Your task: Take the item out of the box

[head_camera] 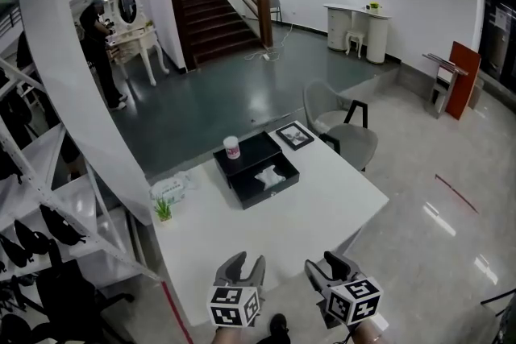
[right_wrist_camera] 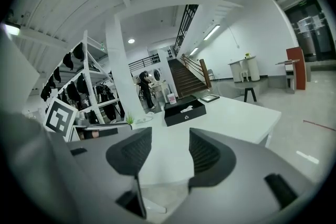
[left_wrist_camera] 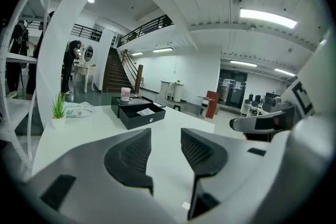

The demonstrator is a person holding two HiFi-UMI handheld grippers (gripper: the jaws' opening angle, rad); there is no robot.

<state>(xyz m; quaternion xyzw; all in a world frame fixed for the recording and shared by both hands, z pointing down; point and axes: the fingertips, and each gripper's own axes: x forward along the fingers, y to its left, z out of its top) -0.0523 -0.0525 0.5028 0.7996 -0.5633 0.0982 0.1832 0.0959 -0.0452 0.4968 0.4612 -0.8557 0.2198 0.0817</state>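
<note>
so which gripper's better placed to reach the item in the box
Left, narrowly: in the head view the left gripper sits almost straight below the open black box, while the right gripper is off to the side. Both are open and empty.

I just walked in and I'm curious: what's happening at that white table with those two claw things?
A person holds a two-jaw gripper in each hand at the near edge of the white table. The left gripper and the right gripper are both open and empty. Farther across the table sits an open black rectangular box with a small white item lying inside. Neither gripper touches the box, so the item has not been taken out yet.
</note>
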